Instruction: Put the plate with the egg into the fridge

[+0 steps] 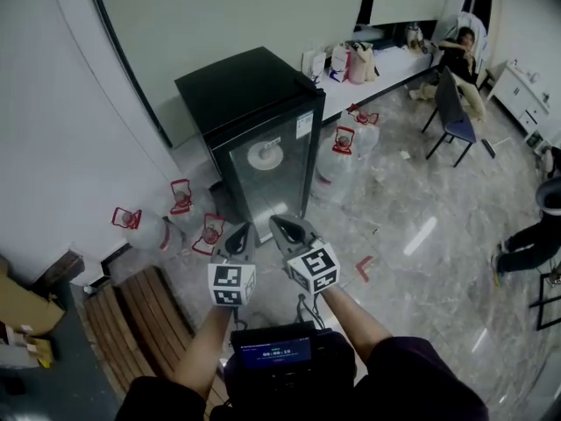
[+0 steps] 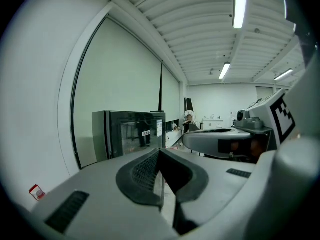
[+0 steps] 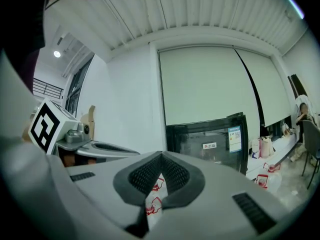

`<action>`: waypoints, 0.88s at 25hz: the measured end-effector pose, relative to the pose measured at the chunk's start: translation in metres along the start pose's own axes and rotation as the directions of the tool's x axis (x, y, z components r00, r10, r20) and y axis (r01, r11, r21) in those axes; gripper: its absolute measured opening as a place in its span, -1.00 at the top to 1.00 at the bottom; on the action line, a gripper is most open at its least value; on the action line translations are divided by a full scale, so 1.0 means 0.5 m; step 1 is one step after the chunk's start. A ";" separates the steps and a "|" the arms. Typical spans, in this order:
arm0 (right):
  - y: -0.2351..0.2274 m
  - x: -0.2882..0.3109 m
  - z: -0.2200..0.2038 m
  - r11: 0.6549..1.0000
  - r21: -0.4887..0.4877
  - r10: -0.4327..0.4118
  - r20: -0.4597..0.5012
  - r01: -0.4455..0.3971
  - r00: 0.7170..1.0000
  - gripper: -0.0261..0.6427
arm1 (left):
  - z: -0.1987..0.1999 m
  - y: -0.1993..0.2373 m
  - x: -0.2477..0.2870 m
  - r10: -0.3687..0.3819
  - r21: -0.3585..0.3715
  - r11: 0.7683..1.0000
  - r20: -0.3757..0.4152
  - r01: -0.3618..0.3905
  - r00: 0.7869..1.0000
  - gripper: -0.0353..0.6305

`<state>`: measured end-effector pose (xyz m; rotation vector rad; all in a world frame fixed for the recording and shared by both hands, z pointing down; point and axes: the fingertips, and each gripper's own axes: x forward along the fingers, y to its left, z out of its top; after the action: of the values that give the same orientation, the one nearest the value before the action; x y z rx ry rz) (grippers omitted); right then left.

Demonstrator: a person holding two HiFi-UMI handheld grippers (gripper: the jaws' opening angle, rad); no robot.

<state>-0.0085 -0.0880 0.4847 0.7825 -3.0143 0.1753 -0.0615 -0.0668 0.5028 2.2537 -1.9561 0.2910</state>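
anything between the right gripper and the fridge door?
Nothing: in the head view the right gripper faces the fridge door over bare floor. Water jugs stand off to the side.

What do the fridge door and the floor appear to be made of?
Fridge door: apparently glass in a black frame; a white plate shows through it. Floor: polished stone or stone-look tile, grey-veined, glossy, mirroring a light streak.
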 end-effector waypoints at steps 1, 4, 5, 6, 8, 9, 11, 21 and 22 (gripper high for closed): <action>0.000 0.000 0.002 1.000 0.008 0.004 0.000 -0.004 1.000 0.90 | 0.002 0.001 0.002 -0.001 0.002 1.000 0.004 0.001 1.000 0.87; -0.005 -0.002 0.009 1.000 0.010 -0.001 0.009 0.001 1.000 0.90 | 0.006 0.000 0.005 -0.002 -0.001 1.000 0.008 0.002 1.000 0.87; -0.009 -0.002 0.012 1.000 0.005 -0.008 0.015 0.008 1.000 0.90 | 0.006 0.001 0.007 -0.002 -0.001 1.000 0.008 0.002 1.000 0.87; -0.012 -0.002 0.015 1.000 0.000 -0.015 0.021 0.015 1.000 0.90 | 0.007 0.001 0.008 -0.002 -0.002 1.000 0.008 0.002 1.000 0.87; -0.011 -0.002 0.018 1.000 0.002 -0.014 0.022 0.014 1.000 0.90 | 0.011 0.000 0.009 -0.004 -0.002 1.000 0.009 0.004 1.000 0.87; -0.009 -0.002 0.020 1.000 0.005 -0.009 0.020 0.009 1.000 0.90 | 0.012 0.000 0.010 -0.006 -0.001 1.000 0.011 0.006 1.000 0.87; -0.007 -0.003 0.025 1.000 0.004 -0.004 0.025 0.004 1.000 0.90 | 0.014 -0.001 0.012 -0.008 -0.001 1.000 0.014 0.008 1.000 0.87; -0.008 -0.017 0.039 0.999 -0.032 0.006 0.051 -0.005 0.999 0.90 | 0.052 -0.033 0.010 -0.098 0.030 0.995 0.102 0.095 0.990 0.87; -0.010 -0.018 0.041 0.999 -0.034 0.005 0.051 -0.003 0.999 0.90 | 0.057 -0.034 0.011 -0.103 0.033 0.994 0.108 0.100 0.989 0.87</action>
<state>0.0021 -0.0904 0.4646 0.7900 -3.0586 0.1058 -0.0423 -0.0763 0.4768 2.4257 -1.8902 0.1867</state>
